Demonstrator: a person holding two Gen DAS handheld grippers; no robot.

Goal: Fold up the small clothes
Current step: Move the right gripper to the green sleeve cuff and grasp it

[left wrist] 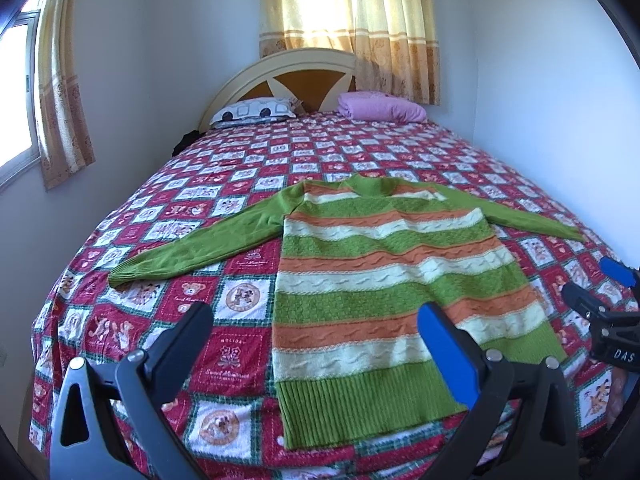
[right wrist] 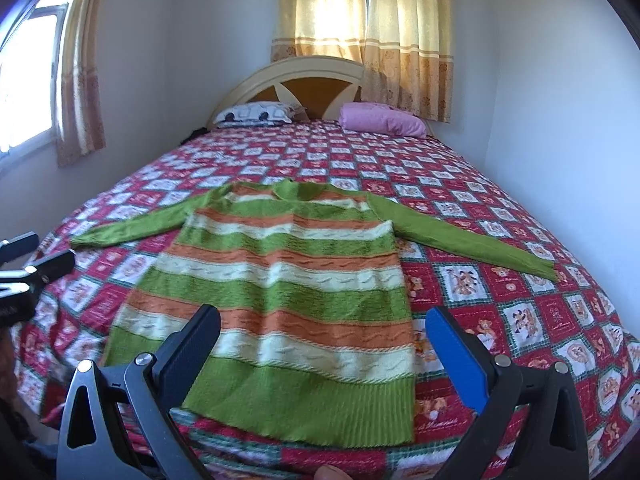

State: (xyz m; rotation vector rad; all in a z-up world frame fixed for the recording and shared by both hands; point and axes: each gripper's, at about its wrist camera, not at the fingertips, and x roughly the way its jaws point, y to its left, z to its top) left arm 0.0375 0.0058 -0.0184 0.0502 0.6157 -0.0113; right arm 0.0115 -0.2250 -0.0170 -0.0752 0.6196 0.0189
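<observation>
The bed [left wrist: 240,168] carries a striped knit sweater [left wrist: 384,280] spread flat near its foot edge, sleeves out toward both side edges. It looks soft, light and floppy, likely to sag and stretch; a cuff or shoulder seems the best hold. Left tongs [left wrist: 316,344] and right tongs [right wrist: 324,344] hover wide apart, holding nothing

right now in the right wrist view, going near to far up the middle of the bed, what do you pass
right gripper with its fingers apart → sweater, green hem first, collar last → bare checked bedspread → patterned pillow and pink folded blanket → headboard → curtain
</observation>
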